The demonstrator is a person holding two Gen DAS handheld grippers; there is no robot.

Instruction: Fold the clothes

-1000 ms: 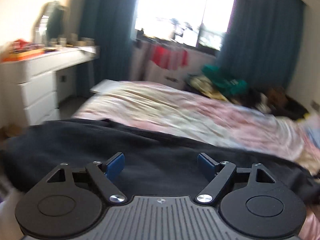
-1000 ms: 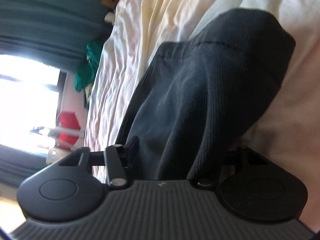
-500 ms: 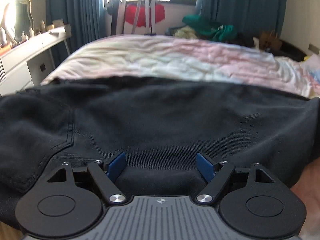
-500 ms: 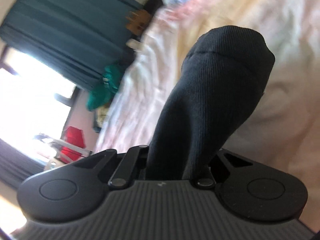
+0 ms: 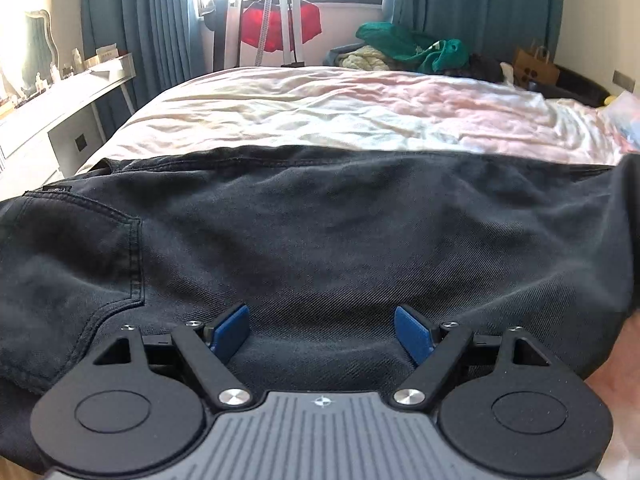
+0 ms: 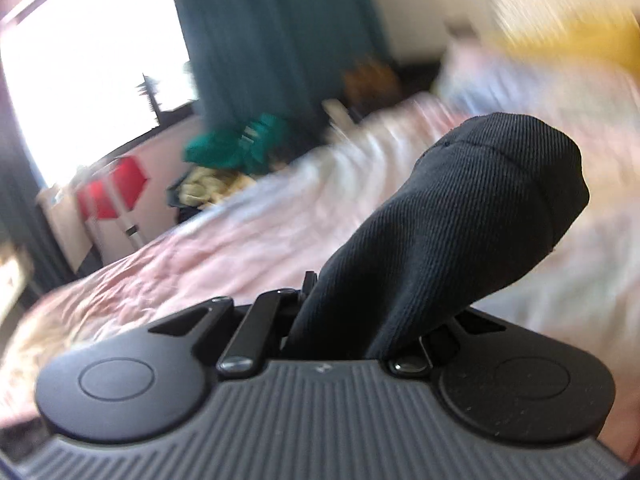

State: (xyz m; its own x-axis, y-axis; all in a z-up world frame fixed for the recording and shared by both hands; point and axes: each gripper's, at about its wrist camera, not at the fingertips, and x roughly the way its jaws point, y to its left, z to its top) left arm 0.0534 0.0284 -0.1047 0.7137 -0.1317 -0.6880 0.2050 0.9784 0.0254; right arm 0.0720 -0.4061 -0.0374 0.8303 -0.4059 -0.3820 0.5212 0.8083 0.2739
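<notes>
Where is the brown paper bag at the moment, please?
In the left wrist view, the brown paper bag stands at the far right beyond the bed, just right of the green clothes pile.

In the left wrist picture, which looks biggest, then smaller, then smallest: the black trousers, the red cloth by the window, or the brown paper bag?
1. Black trousers, by far, though nearest the camera.
2. Red cloth.
3. Brown paper bag.

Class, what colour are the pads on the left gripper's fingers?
Blue pads, clearest in the left wrist view.
</notes>
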